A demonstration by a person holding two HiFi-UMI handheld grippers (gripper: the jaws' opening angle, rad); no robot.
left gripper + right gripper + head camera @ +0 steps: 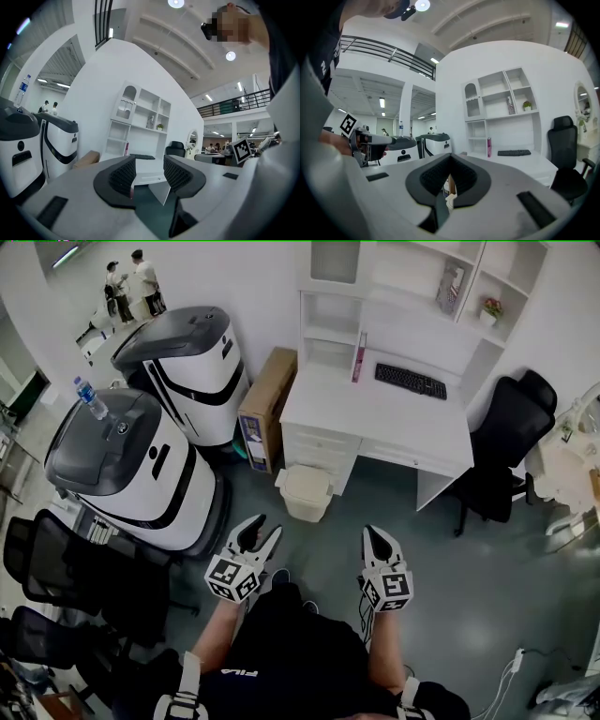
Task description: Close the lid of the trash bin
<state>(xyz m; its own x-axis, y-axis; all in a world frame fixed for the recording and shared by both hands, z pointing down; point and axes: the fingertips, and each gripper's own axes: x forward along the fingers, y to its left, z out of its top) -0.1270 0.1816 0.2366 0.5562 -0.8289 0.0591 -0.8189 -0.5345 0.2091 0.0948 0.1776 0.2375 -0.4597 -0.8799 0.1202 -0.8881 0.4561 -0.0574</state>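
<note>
The room was an office with a grey-green floor (450,559). Two large white-and-grey machines (131,465) stood at the left. A white counter (394,413) with a keyboard (411,381) stood under wall shelves, with a black office chair (506,442) to its right. A cardboard box (267,404) leaned between the machines and the counter. The small cream trash bin (306,491) sat on the floor at the foot of the counter, just beside the box.

Both grippers were well apart from the bin and held roughly level. The left gripper (265,526) had its fingers (124,176) apart with nothing between them. The fingers (433,176) of the right gripper (377,532) met at the tips and held nothing.

The bin looked light, so a hard or off-centre push on the lid could probably slide or tip it. The box and the counter also crowded the approach.

The head view did not show clearly whether the lid was up or down, and its hinge was not visible. The right gripper view showed only a sliver of the bin.
</note>
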